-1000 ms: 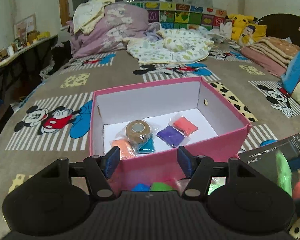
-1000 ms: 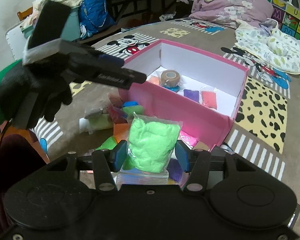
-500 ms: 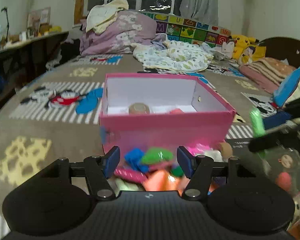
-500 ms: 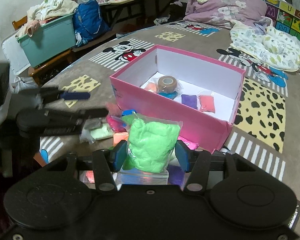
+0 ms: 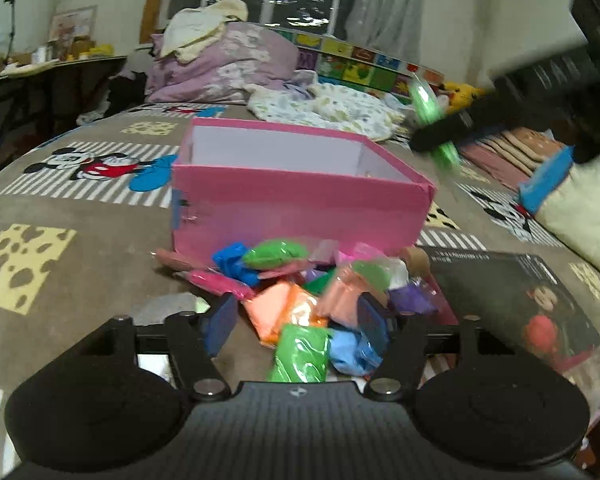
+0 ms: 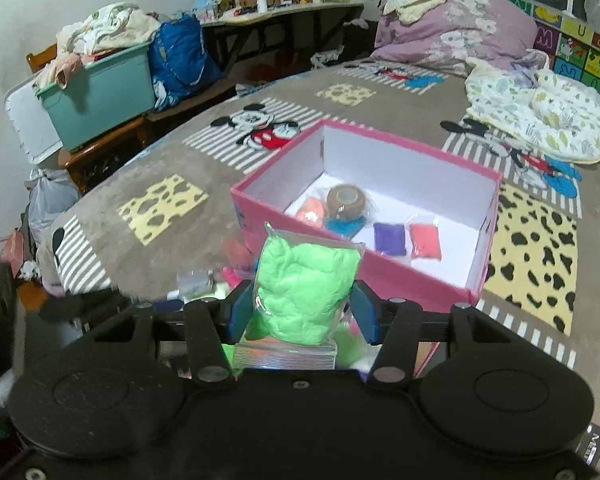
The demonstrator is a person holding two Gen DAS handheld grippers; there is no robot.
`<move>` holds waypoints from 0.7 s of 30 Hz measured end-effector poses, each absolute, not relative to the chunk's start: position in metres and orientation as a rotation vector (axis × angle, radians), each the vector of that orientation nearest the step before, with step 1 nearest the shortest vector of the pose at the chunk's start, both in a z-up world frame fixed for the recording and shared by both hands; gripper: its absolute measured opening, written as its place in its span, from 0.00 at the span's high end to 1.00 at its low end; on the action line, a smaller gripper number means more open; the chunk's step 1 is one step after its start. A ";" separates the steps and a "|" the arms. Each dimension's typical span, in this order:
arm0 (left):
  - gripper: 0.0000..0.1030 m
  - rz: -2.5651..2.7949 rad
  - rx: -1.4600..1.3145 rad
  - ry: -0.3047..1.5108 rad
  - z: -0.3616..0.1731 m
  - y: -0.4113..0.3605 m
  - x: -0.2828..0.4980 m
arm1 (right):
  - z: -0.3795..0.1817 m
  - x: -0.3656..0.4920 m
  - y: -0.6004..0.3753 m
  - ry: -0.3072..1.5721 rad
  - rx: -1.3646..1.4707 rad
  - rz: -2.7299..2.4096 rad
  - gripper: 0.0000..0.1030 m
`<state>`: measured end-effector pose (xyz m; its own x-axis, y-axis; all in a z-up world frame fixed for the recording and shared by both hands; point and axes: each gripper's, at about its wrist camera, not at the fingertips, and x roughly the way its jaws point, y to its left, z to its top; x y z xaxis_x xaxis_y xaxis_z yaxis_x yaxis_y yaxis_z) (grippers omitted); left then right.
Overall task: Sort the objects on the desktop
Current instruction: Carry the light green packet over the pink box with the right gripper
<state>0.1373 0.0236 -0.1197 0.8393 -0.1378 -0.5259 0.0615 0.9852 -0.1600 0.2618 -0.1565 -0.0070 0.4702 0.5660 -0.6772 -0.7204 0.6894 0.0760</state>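
A pink box (image 5: 300, 196) (image 6: 476, 280) stands on the patterned bedspread. Inside it lie a brown tape roll (image 6: 346, 200) and orange (image 6: 314, 210), blue, purple (image 6: 389, 238) and red (image 6: 425, 240) clay bags. A pile of coloured clay bags (image 5: 312, 292) lies in front of the box. My left gripper (image 5: 296, 322) is open, low over this pile, with an orange bag (image 5: 290, 308) and a green bag (image 5: 300, 354) between its fingers. My right gripper (image 6: 300, 308) is shut on a bright green clay bag (image 6: 306, 288), held above the box's near side; it shows blurred in the left wrist view (image 5: 436, 136).
A dark book (image 5: 512, 292) lies right of the pile. Bedding and a purple quilt (image 5: 228, 64) are heaped behind the box. A teal storage bin (image 6: 100, 88) and a desk stand off the bed's left edge. Pillows (image 5: 580, 208) lie at the right.
My left gripper has dropped from over the box down to the pile in front of it. My right gripper has carried the green bag up and forward towards the box.
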 end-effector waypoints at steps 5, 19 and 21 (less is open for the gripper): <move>0.35 -0.105 -0.125 0.545 -0.122 0.024 0.134 | 0.000 0.277 -0.150 0.697 -0.211 0.744 0.49; 0.35 -0.085 -0.083 0.498 -0.129 0.038 0.124 | 0.005 0.336 -0.122 0.649 -0.148 0.627 0.49; 0.35 -0.094 -0.089 0.491 -0.129 0.042 0.123 | 0.006 0.341 -0.119 0.642 -0.140 0.617 0.49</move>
